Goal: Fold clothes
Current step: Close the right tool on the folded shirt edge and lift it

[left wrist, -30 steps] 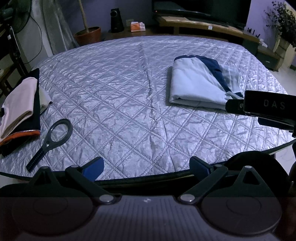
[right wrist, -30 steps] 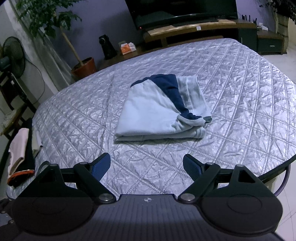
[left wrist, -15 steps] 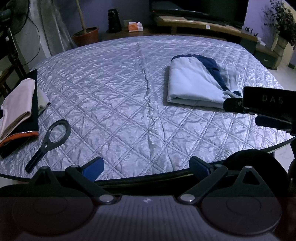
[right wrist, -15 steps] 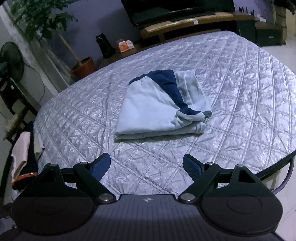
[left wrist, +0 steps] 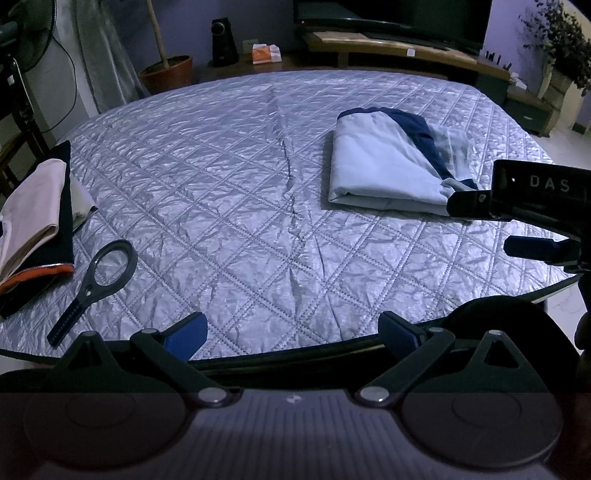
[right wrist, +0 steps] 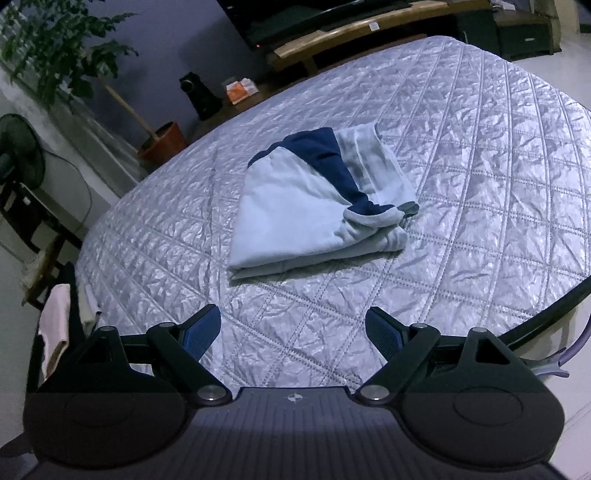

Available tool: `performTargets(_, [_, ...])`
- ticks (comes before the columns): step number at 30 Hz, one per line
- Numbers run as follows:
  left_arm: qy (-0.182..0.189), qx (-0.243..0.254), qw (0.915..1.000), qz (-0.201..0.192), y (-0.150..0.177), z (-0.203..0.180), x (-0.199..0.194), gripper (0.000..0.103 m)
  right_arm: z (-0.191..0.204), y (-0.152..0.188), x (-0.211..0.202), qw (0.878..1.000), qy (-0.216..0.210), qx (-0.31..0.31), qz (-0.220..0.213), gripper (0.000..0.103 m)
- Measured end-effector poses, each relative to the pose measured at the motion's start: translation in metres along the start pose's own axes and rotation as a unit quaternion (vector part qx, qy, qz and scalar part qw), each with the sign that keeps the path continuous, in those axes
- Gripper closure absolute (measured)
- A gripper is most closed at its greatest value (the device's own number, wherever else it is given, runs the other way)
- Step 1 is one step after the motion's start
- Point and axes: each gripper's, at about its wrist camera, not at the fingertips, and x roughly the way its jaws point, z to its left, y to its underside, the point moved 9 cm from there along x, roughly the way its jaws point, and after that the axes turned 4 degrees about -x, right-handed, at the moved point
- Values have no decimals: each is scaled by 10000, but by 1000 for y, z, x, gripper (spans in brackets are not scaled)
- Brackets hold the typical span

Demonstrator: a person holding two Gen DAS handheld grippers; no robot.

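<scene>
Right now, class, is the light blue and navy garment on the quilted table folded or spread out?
Folded. The garment lies as a compact, layered rectangle on the quilted table, stacked edges showing along its near side.

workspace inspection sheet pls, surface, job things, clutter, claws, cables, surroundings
surface: silver quilted cover on a rounded table, crinkled, with a crease down its middle
job's things: folded light blue and navy garment lying flat; stack of folded clothes at the left edge
clutter: black magnifying glass near the stack
claws: left claw open, empty; right claw open, empty, short of the garment
cables: a cord hangs by the standing fan
surroundings: potted plant, speaker, tissue box, TV on a low wooden bench
</scene>
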Motion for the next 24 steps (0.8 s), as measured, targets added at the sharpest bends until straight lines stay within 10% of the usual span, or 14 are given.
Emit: performTargets(24, [187,-267,9994,102,-32,18,29,5,-87,-14,24,9655,-951,2424,-74,14])
